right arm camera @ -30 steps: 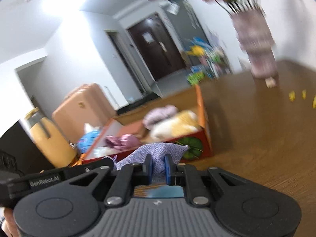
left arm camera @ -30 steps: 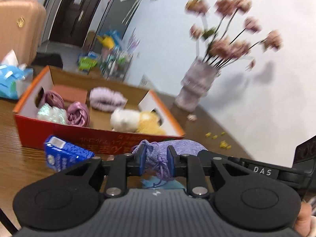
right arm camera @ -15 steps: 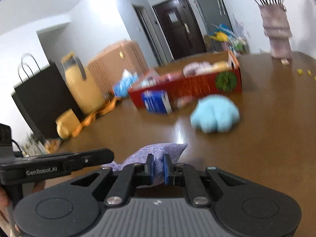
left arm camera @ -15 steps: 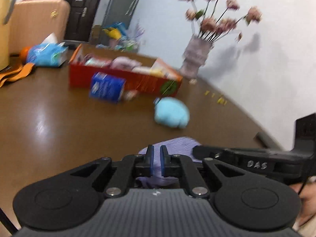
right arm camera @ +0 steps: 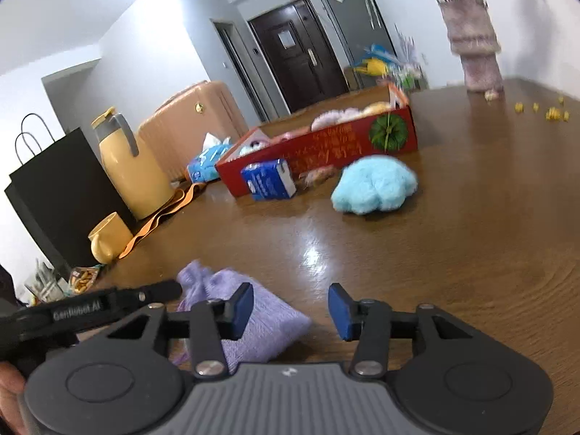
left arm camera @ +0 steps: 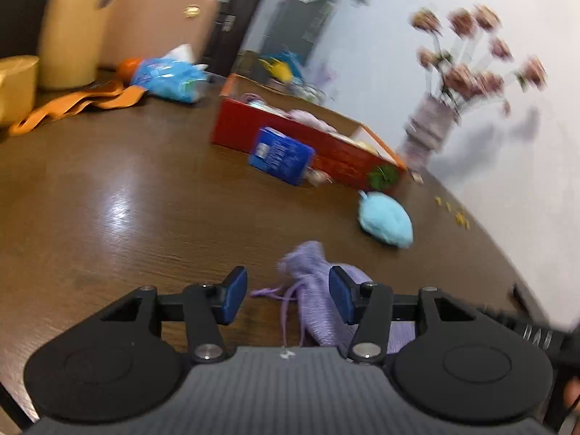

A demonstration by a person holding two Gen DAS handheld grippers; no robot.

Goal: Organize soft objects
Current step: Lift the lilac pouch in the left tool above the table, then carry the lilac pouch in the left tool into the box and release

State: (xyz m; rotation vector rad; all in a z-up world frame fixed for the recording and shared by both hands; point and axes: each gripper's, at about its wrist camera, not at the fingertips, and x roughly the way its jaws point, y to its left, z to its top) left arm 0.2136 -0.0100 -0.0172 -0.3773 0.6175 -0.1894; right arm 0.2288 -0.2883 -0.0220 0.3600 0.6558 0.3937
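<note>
1. Release step: both grippers, left gripper [left arm camera: 286, 295] and right gripper [right arm camera: 290, 306], have just spread their jaws, holding nothing.
2. Lilac drawstring pouch [left arm camera: 319, 304] lies on the desk [left arm camera: 127, 199], well short of the red box [left arm camera: 308, 145].
3. Next, probably: fetch the blue plush paw [right arm camera: 373, 188] beside that box.

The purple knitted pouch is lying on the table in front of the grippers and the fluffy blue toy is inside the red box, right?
Not quite. The purple pouch does lie on the table, but the fluffy blue toy sits on the table in front of the red box, not inside it; the right wrist view shows this.

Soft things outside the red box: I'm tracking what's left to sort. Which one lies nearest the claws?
The purple knitted pouch, lying on the table right at both open claws; the blue plush paw sits farther off, near the box.
</note>
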